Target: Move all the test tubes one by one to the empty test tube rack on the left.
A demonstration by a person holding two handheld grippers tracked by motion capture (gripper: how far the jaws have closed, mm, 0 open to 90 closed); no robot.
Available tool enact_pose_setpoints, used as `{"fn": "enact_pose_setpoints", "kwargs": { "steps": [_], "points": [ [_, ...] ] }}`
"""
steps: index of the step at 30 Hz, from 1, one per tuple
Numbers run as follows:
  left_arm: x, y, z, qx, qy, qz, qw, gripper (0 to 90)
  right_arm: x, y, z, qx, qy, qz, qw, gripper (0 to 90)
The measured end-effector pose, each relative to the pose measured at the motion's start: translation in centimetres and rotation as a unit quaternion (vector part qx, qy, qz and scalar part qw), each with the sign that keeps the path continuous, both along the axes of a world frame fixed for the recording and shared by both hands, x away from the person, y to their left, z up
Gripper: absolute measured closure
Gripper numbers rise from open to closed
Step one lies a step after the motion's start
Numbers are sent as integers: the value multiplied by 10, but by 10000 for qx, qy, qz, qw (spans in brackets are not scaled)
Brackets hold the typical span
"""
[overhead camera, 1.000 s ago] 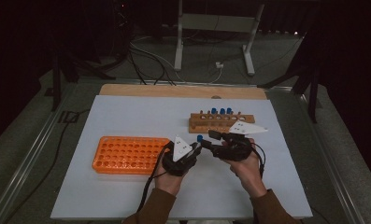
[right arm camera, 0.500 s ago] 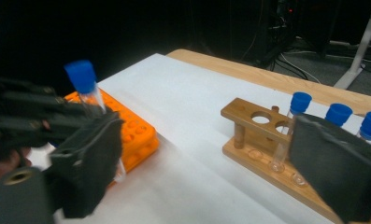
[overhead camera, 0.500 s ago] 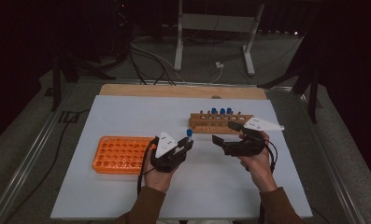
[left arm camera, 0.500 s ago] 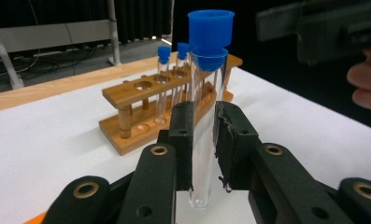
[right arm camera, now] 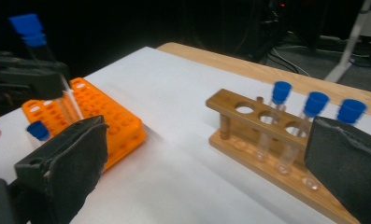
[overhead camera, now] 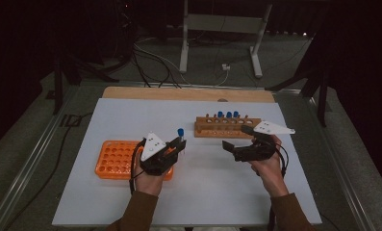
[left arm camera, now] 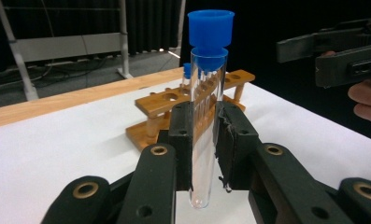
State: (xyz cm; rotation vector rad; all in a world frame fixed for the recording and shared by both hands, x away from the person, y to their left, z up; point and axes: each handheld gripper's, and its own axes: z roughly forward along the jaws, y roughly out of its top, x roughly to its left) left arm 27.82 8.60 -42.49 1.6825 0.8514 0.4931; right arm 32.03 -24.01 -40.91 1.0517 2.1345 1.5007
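Held upright in the left gripper (left arm camera: pixel 204 154): a clear test tube (left arm camera: pixel 205 135) with blue cap (left arm camera: pixel 210 29), jaws closed on the middle of its wall, rounded bottom hanging free below the pads (left arm camera: pixel 230 144). Probably light, stiff, smooth and easy to break or slip, so best gripped gently at mid-length, below the cap. Just behind, the orange tube rack (overhead camera: pixel 112 159). Farther right, the right gripper (right arm camera: pixel 206 172), wide open and empty, near the wooden rack (right arm camera: pixel 276 149) with three capped tubes.
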Motion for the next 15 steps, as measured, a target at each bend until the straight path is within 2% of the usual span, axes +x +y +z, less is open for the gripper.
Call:
{"fn": "enact_pose_setpoints", "kwargs": {
  "steps": [7, 15],
  "points": [
    [-1, 21, -2, -47, -1, 195, 9998, 782, -2, -7, -1, -67, 5, -105, 9999, 0],
    [-6, 39, -12, -87, 84, 354, 9993, 782, -3, -12, -8, -136, 15, -151, 9998, 0]
  ]
}}
